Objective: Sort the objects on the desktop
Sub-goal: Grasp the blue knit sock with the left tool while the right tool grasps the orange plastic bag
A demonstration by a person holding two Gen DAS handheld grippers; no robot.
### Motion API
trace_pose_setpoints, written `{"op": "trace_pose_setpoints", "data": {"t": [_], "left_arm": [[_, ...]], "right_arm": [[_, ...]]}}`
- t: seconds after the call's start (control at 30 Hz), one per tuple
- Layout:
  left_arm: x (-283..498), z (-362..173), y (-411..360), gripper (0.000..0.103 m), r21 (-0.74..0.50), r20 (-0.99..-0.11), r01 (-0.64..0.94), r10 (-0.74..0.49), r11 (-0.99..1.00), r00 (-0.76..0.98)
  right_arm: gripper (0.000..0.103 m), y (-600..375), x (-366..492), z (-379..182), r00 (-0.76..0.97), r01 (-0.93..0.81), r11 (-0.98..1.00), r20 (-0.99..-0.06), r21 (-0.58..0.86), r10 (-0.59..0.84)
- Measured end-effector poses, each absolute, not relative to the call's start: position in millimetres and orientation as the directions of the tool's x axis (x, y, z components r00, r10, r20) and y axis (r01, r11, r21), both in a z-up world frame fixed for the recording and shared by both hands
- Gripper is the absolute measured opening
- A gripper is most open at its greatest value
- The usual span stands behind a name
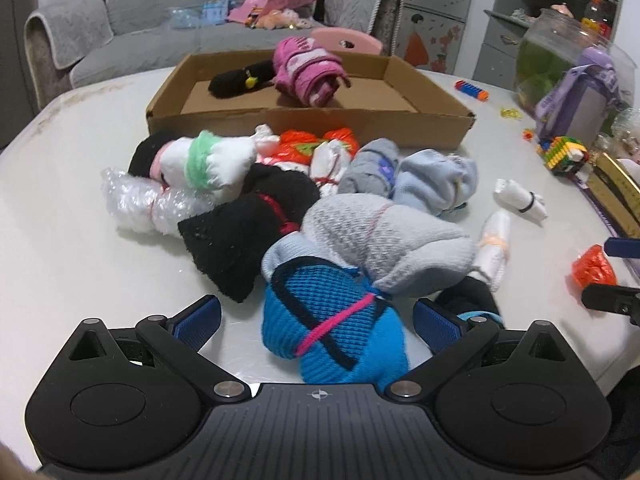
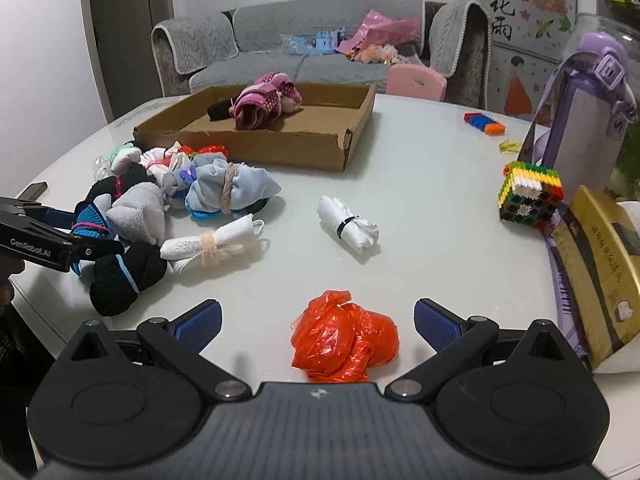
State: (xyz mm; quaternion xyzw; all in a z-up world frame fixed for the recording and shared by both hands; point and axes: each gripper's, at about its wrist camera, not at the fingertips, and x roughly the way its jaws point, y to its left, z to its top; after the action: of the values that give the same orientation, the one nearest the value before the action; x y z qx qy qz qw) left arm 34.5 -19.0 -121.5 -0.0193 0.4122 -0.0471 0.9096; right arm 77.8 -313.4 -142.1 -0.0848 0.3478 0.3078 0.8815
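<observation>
So we've got the blue knit sock bundle (image 1: 332, 320) with the pink band sitting right between our left gripper (image 1: 318, 322) pads, jaws spread wide on either side and not squeezing it. It's at the near edge of the sock pile (image 1: 280, 196) on the white table (image 1: 72, 216). Over on the other side, our right gripper (image 2: 318, 322) is spread open too, with the crumpled orange plastic bag (image 2: 344, 338) lying between its fingers, no contact that we can see. Behind the pile sits the cardboard tray (image 1: 312, 120), holding a pink sock roll (image 1: 308, 70) and a black one (image 1: 240, 78). Two white rolls (image 2: 348, 224) lie apart on the table.
</observation>
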Motion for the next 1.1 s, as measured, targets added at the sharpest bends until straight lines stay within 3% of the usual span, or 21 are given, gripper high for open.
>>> {"op": "trace_pose_setpoints", "data": {"t": [0.27, 0.4, 0.43, 0.57, 0.67, 1.1], "left_arm": [[37.1, -123.0, -15.7, 0.102, -0.074, -0.745, 0.037, -0.080, 0.997, 0.663], [34.8, -122.4, -16.9, 0.098, -0.056, -0.744, 0.040, -0.069, 0.998, 0.664], [33.8, -122.0, -16.9, 0.095, -0.053, -0.743, 0.042, -0.068, 0.998, 0.665], [30.7, -121.3, -16.9, 0.089, -0.045, -0.738, 0.050, -0.066, 0.998, 0.672], [27.5, -119.5, -19.3, 0.073, -0.032, -0.730, 0.066, -0.068, 0.997, 0.680], [9.5, -111.9, -13.5, 0.065, 0.006, -0.718, 0.070, -0.044, 0.998, 0.695]], "right_arm": [[0.087, -311.4, 81.8, -146.3, 0.534, -0.603, 0.794, -0.702, 0.073, 0.470], [0.061, -309.8, 84.5, -149.4, 0.514, -0.601, 0.796, -0.726, 0.075, 0.456], [0.058, -309.1, 85.6, -150.5, 0.505, -0.601, 0.796, -0.735, 0.077, 0.453], [0.055, -307.7, 84.6, -150.4, 0.509, -0.603, 0.795, -0.737, 0.062, 0.444], [0.050, -308.7, 84.3, -150.1, 0.513, -0.601, 0.797, -0.735, 0.061, 0.443], [0.047, -314.0, 78.4, -144.3, 0.533, -0.592, 0.802, -0.711, 0.074, 0.458]]}}
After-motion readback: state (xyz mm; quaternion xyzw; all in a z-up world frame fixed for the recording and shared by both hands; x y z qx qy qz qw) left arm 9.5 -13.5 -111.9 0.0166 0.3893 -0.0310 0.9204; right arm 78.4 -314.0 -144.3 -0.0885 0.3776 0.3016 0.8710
